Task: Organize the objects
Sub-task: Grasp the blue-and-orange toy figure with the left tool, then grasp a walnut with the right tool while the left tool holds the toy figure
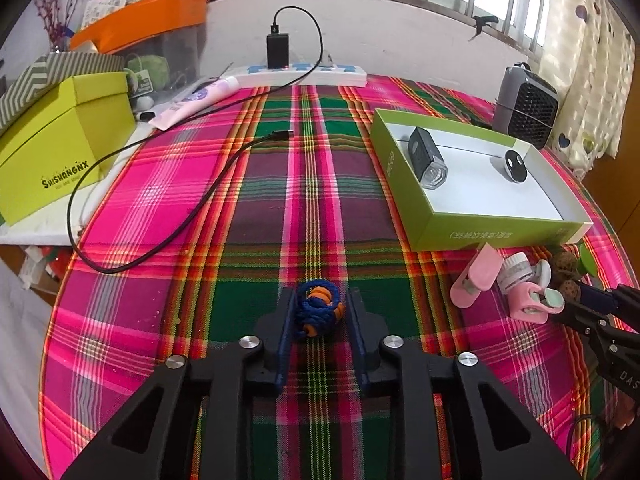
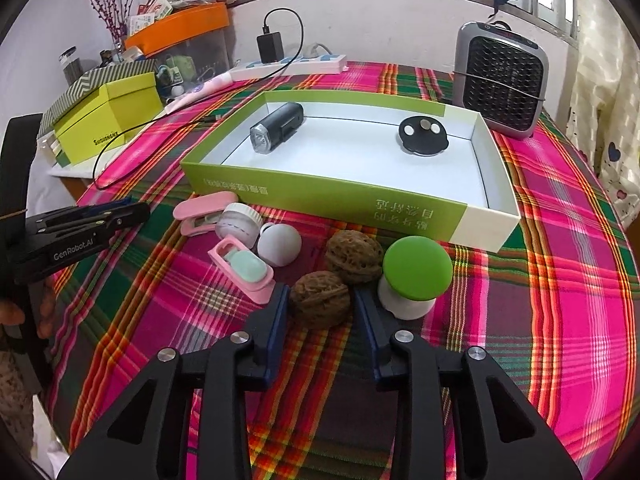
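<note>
A green and white open box [image 2: 332,196] on the plaid cloth holds a black bike light [image 2: 276,128] and a black round piece [image 2: 422,138]. My left gripper [image 1: 320,308] has its jaws on both sides of a blue cord bundle with orange beads [image 1: 318,310]; whether they press it I cannot tell. My right gripper [image 2: 320,300] straddles a walnut [image 2: 319,299] with a small gap at each side. A second walnut [image 2: 354,255], a green mushroom-shaped piece [image 2: 416,272], a grey ball [image 2: 279,245], a white jar [image 2: 238,224] and pink clips [image 2: 244,270] lie in front of the box.
A grey fan heater [image 2: 500,80] stands behind the box. A yellow-green shoebox [image 1: 60,148] sits at the left. A black charger cable [image 1: 160,200] runs across the cloth from a white power strip [image 1: 304,74]. The left gripper also shows in the right wrist view [image 2: 128,208].
</note>
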Available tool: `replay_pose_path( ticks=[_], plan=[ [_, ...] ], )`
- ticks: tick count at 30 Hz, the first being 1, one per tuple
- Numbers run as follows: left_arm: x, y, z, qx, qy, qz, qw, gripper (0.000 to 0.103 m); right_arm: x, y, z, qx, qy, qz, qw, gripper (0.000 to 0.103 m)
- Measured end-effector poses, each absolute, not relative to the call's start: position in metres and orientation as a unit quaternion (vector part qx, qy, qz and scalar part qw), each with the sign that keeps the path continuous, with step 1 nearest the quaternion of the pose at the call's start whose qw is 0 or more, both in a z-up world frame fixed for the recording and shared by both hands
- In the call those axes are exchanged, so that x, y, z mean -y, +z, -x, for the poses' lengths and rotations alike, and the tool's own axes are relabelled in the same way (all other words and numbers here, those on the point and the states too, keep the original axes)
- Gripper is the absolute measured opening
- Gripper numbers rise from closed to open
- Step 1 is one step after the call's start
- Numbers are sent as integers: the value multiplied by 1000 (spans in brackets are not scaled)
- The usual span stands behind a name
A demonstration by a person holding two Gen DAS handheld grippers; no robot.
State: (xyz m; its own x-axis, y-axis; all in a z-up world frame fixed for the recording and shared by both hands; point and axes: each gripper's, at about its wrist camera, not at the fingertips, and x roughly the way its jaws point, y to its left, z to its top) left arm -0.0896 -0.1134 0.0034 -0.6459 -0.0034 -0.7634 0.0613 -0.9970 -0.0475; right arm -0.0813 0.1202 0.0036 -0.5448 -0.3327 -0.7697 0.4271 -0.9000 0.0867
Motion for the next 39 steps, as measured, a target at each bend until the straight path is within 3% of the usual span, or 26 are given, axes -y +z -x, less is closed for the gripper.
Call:
replay_pose_path(
  ticks=[39],
  plan=[
    [97, 22, 75, -45, -912, -407, -18, 18, -122, 17, 73, -49, -883, -407, 229, 32]
  ],
)
